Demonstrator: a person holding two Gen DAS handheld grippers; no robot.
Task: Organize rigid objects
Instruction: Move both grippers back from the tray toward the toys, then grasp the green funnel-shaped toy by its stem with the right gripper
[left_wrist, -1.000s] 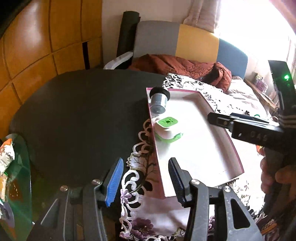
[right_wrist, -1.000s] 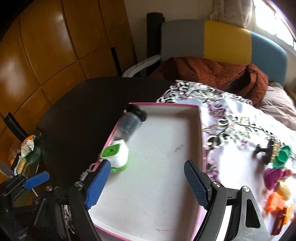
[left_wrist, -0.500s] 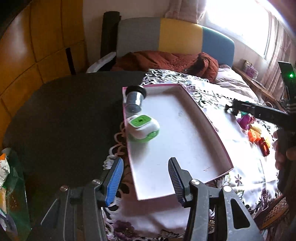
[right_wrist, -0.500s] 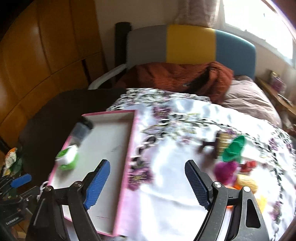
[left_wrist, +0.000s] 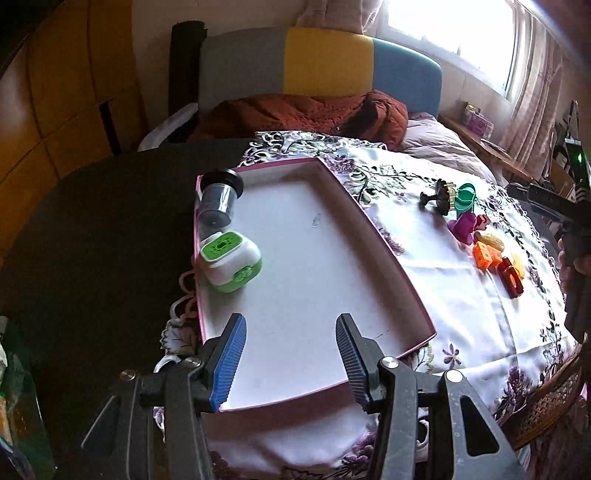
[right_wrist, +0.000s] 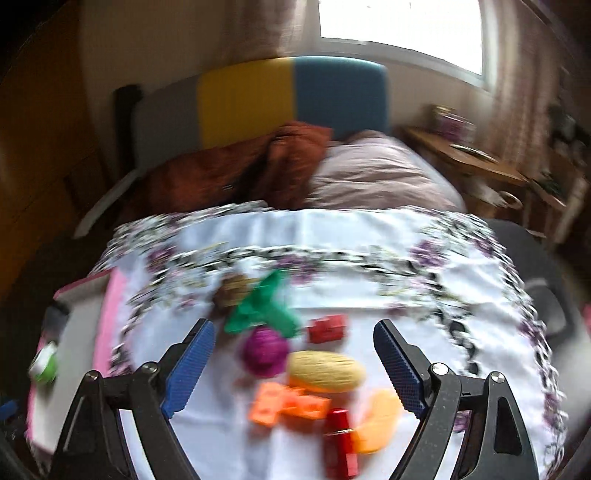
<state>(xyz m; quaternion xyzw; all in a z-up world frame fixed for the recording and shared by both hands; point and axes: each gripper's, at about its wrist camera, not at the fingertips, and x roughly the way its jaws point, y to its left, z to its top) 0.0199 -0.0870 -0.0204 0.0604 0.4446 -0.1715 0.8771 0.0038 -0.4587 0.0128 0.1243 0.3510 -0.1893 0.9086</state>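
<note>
From the left wrist, the left gripper (left_wrist: 291, 354), fingers spread apart and empty, hangs over the near end of the shallow pink-rimmed white tray (left_wrist: 384, 254); a clear cylindrical jar with a black lid (left_wrist: 218, 201) and a white-and-green plastic gadget (left_wrist: 229, 260) lie along the tray's left wall. The blurred right wrist view shows the right gripper (right_wrist: 293, 363), also spread wide and empty, above a cluster of small plastic toys on the floral white tablecloth (right_wrist: 424, 295): a green piece (right_wrist: 264, 312), a purple round one (right_wrist: 264, 350), a yellow corn cob (right_wrist: 325, 371), and an orange block (right_wrist: 284, 404).
</note>
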